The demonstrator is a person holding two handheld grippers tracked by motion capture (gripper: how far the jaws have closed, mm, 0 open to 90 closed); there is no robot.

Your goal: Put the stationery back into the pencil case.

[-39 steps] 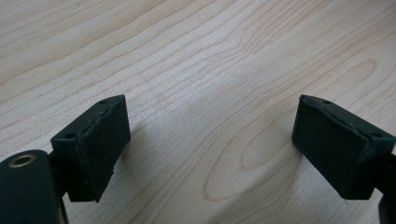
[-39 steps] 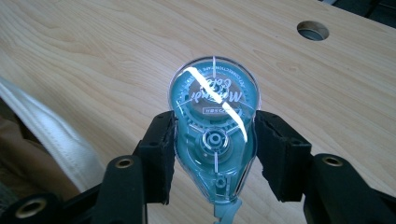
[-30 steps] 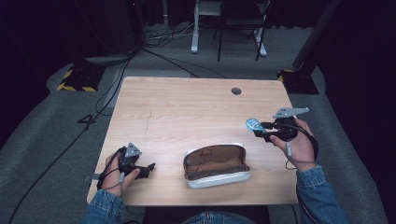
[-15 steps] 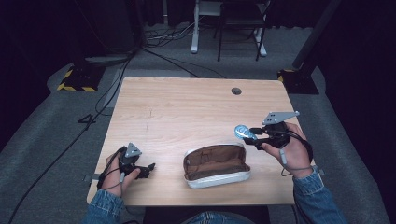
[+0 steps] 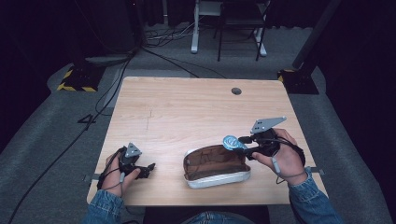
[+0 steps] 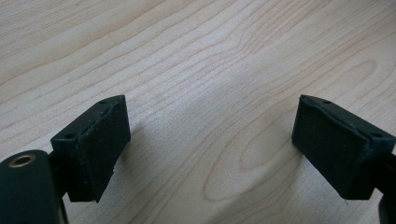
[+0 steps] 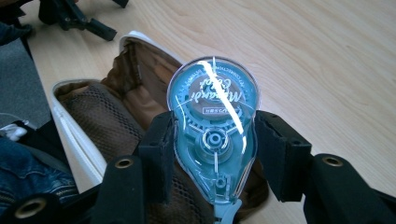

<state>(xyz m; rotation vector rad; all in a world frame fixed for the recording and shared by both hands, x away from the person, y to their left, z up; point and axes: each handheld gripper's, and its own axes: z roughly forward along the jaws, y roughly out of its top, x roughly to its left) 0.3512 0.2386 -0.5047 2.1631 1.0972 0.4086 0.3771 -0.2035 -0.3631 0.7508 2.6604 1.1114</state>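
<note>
Blue and see-through, the tape dispenser point(image 7: 214, 135) sits clamped between the pads of the right gripper point(image 5: 239, 144), its rounded end pointing away from the hand and its narrow tip back toward the wrist. Just below and ahead of those jaws lies the open case point(image 5: 215, 165), brown lining and mesh pocket showing, white shell on the table point(image 5: 187, 112). In the high view the dispenser hangs over the case's near-right corner, above the rim and not yet inside.

So, as I judge it, the pick-up is done and the carry is nearly done; what remains is to lower the dispenser into the lining, let go, and probably shut the case.

Off to the far side of the case, the left gripper point(image 5: 148, 166) rests low on the wood with its jaws spread wide and nothing between them, bare grain under the pads point(image 6: 95, 144). It takes no part in the work for now.
</note>
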